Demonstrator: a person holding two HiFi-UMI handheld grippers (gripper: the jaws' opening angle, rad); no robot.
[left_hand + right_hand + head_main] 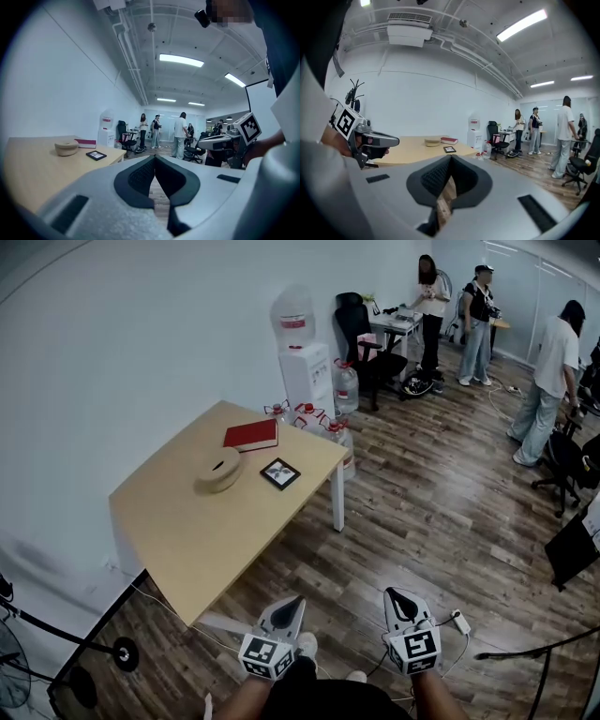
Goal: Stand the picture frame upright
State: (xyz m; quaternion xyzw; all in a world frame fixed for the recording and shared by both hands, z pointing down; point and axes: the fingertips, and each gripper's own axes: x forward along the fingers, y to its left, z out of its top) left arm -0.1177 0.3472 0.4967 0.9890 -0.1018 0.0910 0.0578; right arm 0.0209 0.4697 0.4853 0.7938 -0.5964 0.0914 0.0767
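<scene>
The picture frame, small and black, lies flat near the right edge of the wooden table. It also shows as the frame in the left gripper view and the frame in the right gripper view. My left gripper and right gripper hang side by side over the floor, well short of the table. Both point toward it. The left gripper has its jaws shut with nothing in them. The right gripper is shut and empty too.
A red book and a round beige bowl sit on the table beside the frame. Behind the table stand a water dispenser and water bottles. Several people stand at the back right. A power strip lies on the floor.
</scene>
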